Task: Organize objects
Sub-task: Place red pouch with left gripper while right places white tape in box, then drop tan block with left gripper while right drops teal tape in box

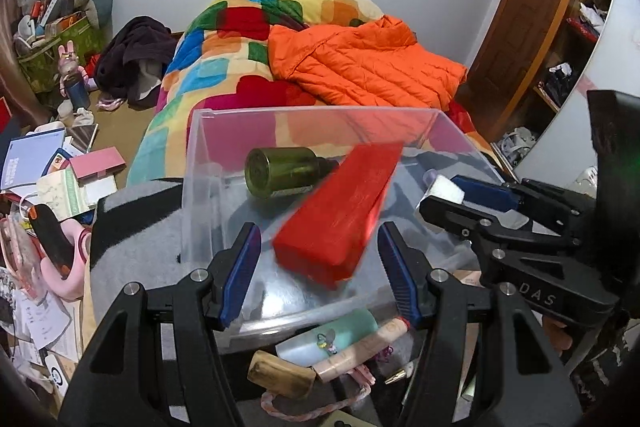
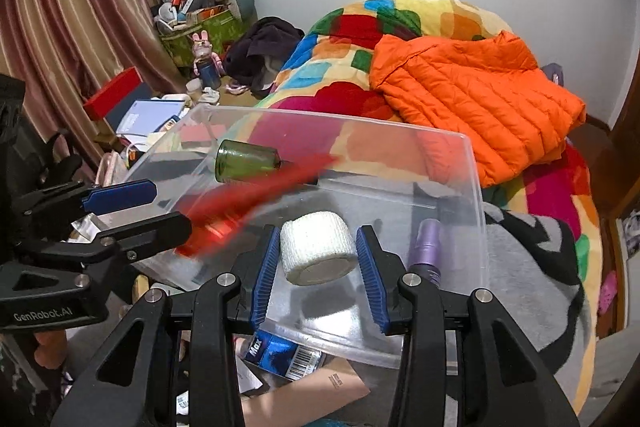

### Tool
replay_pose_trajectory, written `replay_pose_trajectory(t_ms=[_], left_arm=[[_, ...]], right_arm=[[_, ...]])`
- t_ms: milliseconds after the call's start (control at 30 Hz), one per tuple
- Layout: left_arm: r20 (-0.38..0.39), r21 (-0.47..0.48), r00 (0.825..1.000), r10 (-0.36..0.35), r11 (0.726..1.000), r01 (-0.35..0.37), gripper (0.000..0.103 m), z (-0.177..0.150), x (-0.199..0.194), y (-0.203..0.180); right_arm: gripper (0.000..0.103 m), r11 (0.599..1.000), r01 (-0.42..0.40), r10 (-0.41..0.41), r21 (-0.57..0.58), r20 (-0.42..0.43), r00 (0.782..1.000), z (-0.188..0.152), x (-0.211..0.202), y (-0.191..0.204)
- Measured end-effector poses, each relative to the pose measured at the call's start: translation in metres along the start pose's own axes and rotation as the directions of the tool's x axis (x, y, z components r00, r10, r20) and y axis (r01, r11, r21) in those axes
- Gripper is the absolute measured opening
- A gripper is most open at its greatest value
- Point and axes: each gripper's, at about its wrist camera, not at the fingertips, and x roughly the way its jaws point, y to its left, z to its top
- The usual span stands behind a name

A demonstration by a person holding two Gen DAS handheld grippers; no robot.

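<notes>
Beyond both claws a patchwork blanket [image 1: 224, 67] covers the bed, with an orange jacket [image 1: 368, 63] spread on top of it. Nearer, right under the fingertips of both, stands a clear plastic bin [image 1: 192, 187].

The left claw [image 1: 318, 227] hangs over the bin with its jaws apart. A red box [image 1: 340, 211] sits between them, tilted and smeared by blur, and a gap shows on its left side, so it is not clamped. Just past the tips of that claw, a green bottle [image 1: 280, 173] lies on its side inside the bin.

The right claw [image 2: 318, 231] is clamped on a white roll of tape [image 2: 318, 247], both blue pads against its sides, held above the bin's near half. Just right of its right finger, a small purple bottle [image 2: 426, 247] lies in the bin.
</notes>
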Motion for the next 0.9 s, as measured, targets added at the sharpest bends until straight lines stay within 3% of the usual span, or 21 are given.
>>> replay_pose_trajectory(t_ms=[200,333,433,667,900], left_arm=[[0.053,0.046,0.998,0.012,0.999,-0.015,0.061,-0.009,-0.024,-0.009],[0.096,0.061,0.995,0.034,0.997,-0.04,0.069,-0.016,-0.043,-0.008],[0.105,0.052,0.994,0.034,0.998,-0.04,0.069,-0.025,-0.054,-0.002],[0.073,0.034,0.997,0.026,0.999,-0.028,0.069,-0.05,-0.061,0.01],[0.006,0.036,1.0,0.016,0.999,-0.016,0.069,-0.082,-0.049,0.016]], right_arm=[[0.04,1.0,-0.016,0.017,-0.018,0.023,1.0,-0.004,-0.018,0.003],[0.043,0.999,-0.031,0.032,-0.02,0.046,0.998,-0.009,-0.036,0.002],[0.045,0.999,-0.044,0.044,-0.009,0.067,0.997,-0.015,-0.051,-0.004],[0.051,1.0,-0.031,0.031,0.003,0.092,0.995,-0.036,-0.077,-0.016],[0.054,0.999,-0.042,0.042,0.009,0.029,0.999,-0.073,-0.081,-0.024]])
